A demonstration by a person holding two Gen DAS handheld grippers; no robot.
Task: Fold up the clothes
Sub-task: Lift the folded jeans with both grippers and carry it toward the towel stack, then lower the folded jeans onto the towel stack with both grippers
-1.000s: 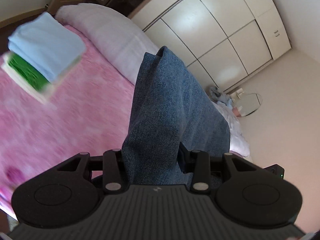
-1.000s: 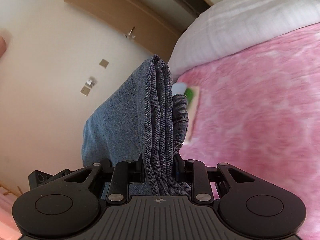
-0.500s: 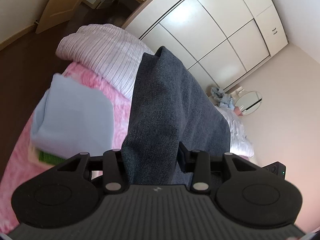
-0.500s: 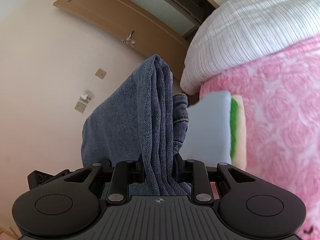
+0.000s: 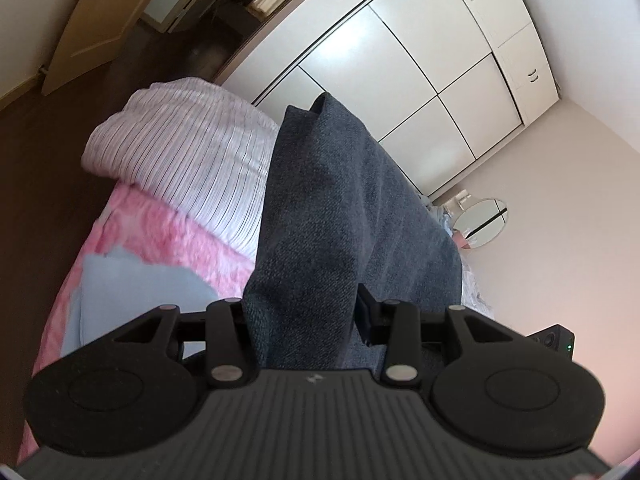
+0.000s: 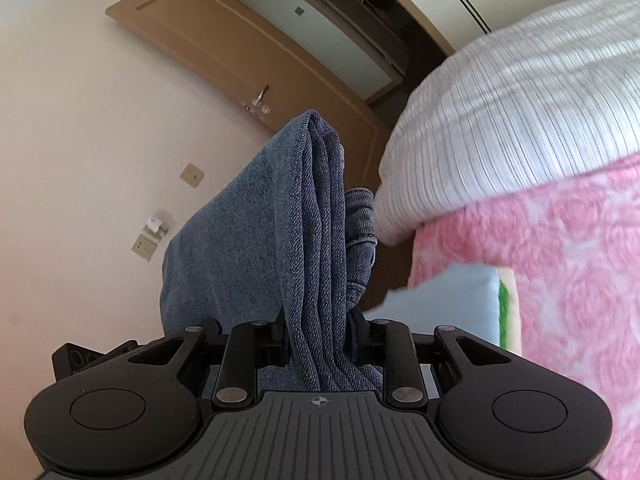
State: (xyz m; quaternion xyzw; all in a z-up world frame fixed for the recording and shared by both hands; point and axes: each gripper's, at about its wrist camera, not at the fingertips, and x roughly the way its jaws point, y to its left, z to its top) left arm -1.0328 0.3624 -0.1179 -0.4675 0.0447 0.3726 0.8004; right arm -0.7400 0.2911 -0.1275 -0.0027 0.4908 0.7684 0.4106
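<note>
Nearest the lenses, both grippers are clamped on the folded jeans (image 6: 316, 248): the right gripper (image 6: 320, 340) pinches a stack of several denim layers between nearly closed fingers, and the left gripper (image 5: 304, 320) grips the same bundle on its broad face, its fingers set only as far apart as the cloth's thickness. The jeans are held up in the air between the two, not resting on the bed.

Just past the fingers lies a folded light-blue garment (image 6: 452, 300) on top of a green one (image 6: 503, 312), near the edge of the pink rose-patterned blanket (image 6: 560, 280). A second ago this pile sat well off in the left view, far up the blanket; now it is right under the left gripper (image 5: 132, 292), so the jeans have been carried over to it. That suggests the folding of the jeans is finished and they are about to be laid on the pile.

Farther off, a striped white duvet (image 5: 192, 152) rests at the blanket's end, with the wardrobe (image 5: 400, 80) and door (image 6: 240, 52) beyond.
</note>
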